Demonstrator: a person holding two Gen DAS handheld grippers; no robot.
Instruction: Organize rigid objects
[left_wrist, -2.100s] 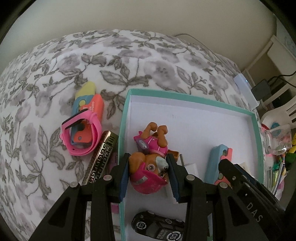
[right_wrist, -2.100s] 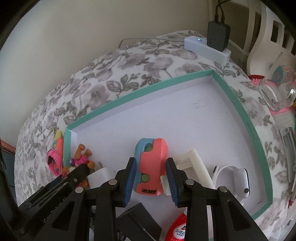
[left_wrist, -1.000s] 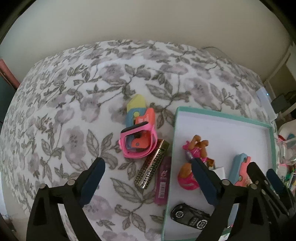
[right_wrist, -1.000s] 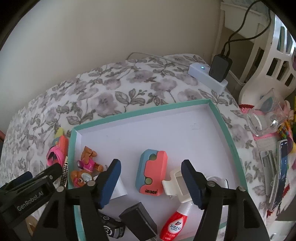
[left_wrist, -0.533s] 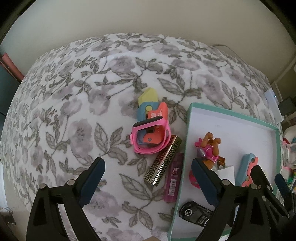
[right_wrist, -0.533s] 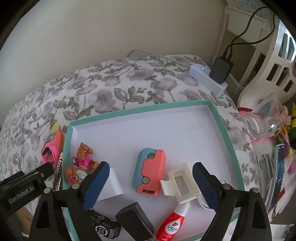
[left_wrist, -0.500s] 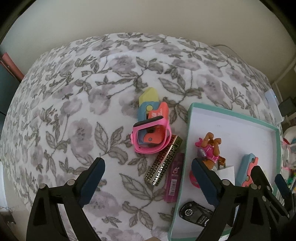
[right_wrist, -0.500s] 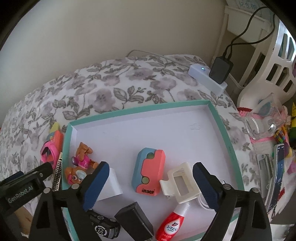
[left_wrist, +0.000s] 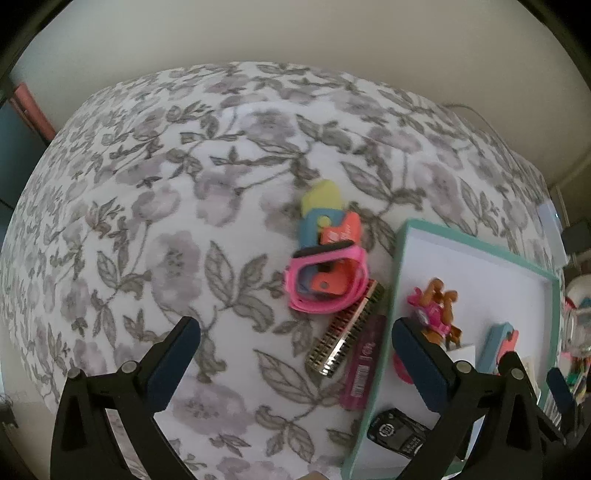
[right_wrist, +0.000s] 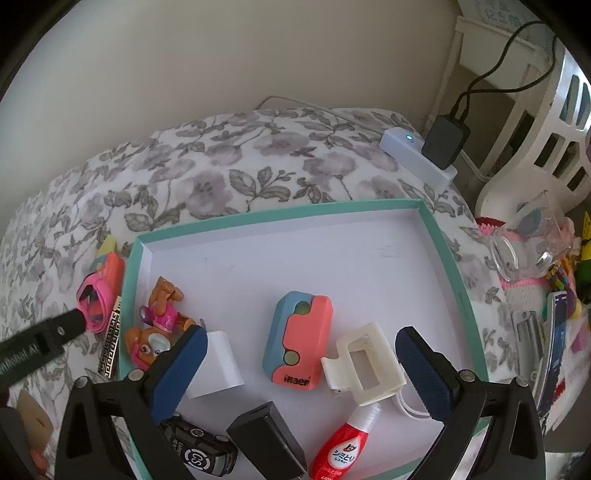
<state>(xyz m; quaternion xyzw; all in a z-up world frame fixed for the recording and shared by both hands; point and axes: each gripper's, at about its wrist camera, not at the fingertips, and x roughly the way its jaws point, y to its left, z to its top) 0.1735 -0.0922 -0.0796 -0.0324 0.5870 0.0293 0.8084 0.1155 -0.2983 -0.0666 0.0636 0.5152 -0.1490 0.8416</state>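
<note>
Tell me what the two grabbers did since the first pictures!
The left gripper let go of the puppy figure, the right gripper let go of the blue-and-coral toy. Both opened and pulled back, the left one toward the pink watch. The toys stayed in the teal box.

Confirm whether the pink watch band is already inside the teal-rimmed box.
No. The pink watch band lies on the floral cloth outside the box's teal rim, atop a coral-and-blue toy.

red bottle (right_wrist: 341, 452) cut off below, perhaps glue
</note>
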